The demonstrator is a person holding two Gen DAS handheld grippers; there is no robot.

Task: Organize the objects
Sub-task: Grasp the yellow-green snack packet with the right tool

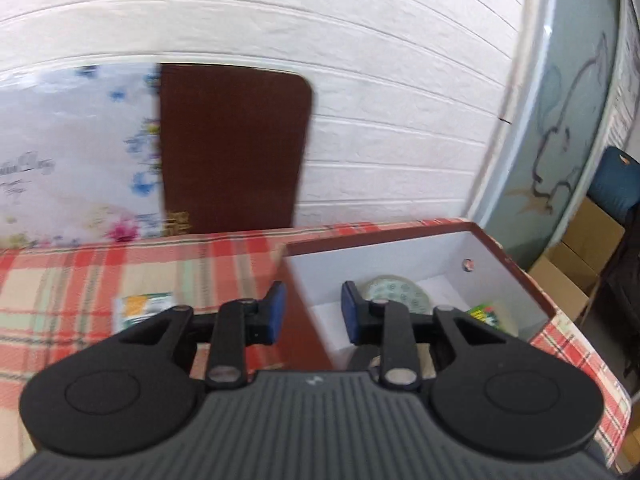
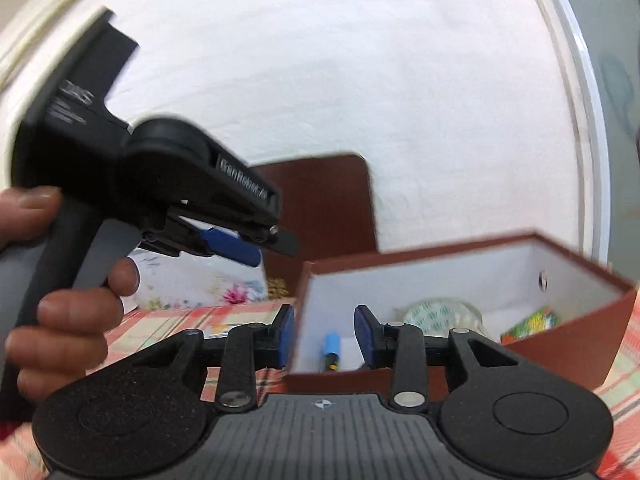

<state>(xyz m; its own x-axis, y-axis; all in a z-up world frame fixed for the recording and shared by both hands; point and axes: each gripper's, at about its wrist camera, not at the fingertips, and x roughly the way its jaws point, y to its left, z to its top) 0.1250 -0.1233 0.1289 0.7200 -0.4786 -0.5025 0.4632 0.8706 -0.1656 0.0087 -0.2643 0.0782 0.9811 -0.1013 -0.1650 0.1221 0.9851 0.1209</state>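
Left gripper (image 1: 313, 312) and right gripper (image 2: 324, 336) hang part-open, holding nothing, above the box (image 1: 516, 268).
Inside lie tape roll (image 1: 400, 294), green packet (image 1: 486, 314), blue marker (image 2: 331, 350); next likely the packet (image 1: 146, 308) on the tablecloth (image 1: 60, 280).

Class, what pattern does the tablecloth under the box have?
Red, cream and green plaid tablecloth, clearest in the left wrist view.

The open brown box (image 2: 560, 344) with white walls holds a tape roll (image 2: 440, 316), a green packet (image 2: 532, 322) and a blue-capped pen (image 2: 331, 350). Left of the box, a small green-orange packet (image 1: 146, 308) lies flat on the bench.
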